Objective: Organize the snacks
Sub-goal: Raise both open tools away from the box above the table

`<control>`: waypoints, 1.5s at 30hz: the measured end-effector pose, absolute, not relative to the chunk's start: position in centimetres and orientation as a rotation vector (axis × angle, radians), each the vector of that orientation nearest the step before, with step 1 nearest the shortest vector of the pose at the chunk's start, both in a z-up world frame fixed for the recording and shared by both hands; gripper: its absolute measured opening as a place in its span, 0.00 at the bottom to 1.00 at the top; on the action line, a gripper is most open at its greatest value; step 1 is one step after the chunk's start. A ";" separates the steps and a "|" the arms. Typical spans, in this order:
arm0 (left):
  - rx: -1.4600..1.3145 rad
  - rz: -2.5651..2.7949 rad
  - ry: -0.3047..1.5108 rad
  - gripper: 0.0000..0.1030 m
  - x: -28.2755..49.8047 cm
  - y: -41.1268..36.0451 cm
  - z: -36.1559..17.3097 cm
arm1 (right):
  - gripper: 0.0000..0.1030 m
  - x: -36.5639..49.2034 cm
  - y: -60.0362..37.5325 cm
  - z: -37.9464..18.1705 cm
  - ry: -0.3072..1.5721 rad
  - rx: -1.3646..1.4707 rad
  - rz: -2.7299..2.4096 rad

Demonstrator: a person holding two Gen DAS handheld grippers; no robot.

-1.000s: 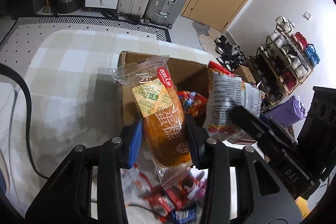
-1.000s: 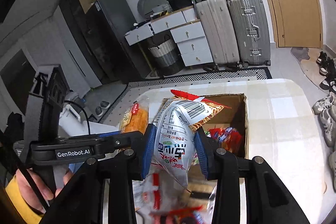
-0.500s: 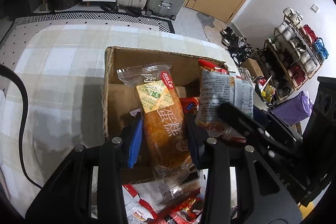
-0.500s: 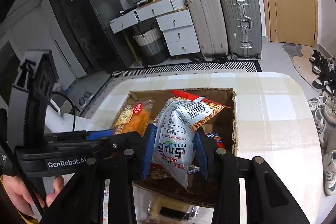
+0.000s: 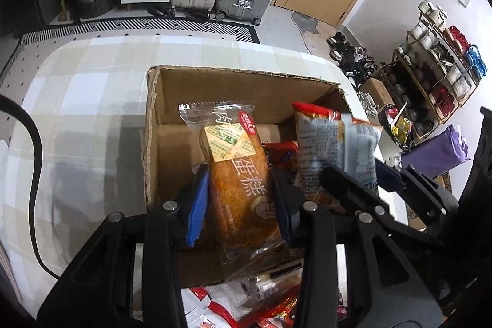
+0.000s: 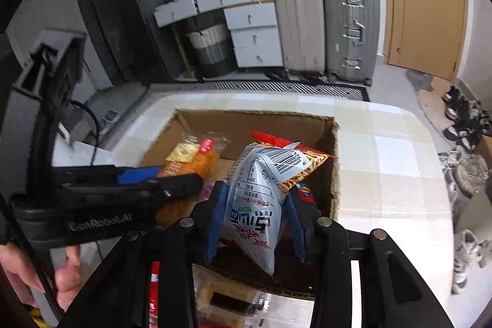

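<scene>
So this is pretty clearly the drop-off part of the snack sorting: two packets are being held right over the open cardboard box (image 5: 153, 125), which is sat on a checked tablecloth (image 5: 77, 100). The left gripper (image 5: 240, 199) is pinched onto a clear-wrapped orange cake packet (image 5: 236, 174), held roughly upright with its top seal pointing at the far wall of the box and its lower end hanging over the near wall. The right gripper (image 6: 255, 217) is clamped on a silvery crisp bag (image 6: 261, 199) with a barcode on it, and the bag is squeezed narrow where the blue pads (image 6: 216, 220) bite in. Both packets are seen side by side above the box opening, the cake on the left half, the crisps on the right. A few red-wrapped snacks (image 5: 281, 149) are already lying at the bottom, so the box is partly filled. More loose wrappers (image 5: 215, 309) are left on the table just in front of the box, so the job is judged nowhere near finished. Next up, probably, both packets need to be lowered a bit further inside and the jaws let go, ideally with the cake laid flat on the bare left side so nothing gets crushed or caught on the cardboard rim.
</scene>
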State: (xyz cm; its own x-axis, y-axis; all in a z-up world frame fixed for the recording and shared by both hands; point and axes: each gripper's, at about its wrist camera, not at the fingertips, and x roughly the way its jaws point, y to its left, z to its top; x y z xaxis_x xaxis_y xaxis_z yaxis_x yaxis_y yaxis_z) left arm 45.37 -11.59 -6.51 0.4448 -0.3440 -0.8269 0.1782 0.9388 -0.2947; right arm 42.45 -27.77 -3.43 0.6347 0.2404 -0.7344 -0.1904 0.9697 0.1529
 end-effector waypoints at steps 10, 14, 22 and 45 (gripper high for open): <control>-0.222 -0.316 1.022 0.61 44.6 -10.1 -5.7 | 0.67 41.0 -27.9 -2.1 0.780 0.009 0.215; -0.255 -0.313 1.017 0.79 43.4 -9.4 -5.5 | 0.71 40.2 -27.9 -1.1 0.758 0.003 0.208; -0.254 -0.346 0.947 0.99 38.6 -9.1 -2.7 | 0.93 37.6 -28.5 1.0 0.717 0.009 0.185; -0.194 -0.321 0.894 0.99 17.9 -6.8 6.6 | 0.99 18.7 -25.9 7.9 0.558 -0.066 0.187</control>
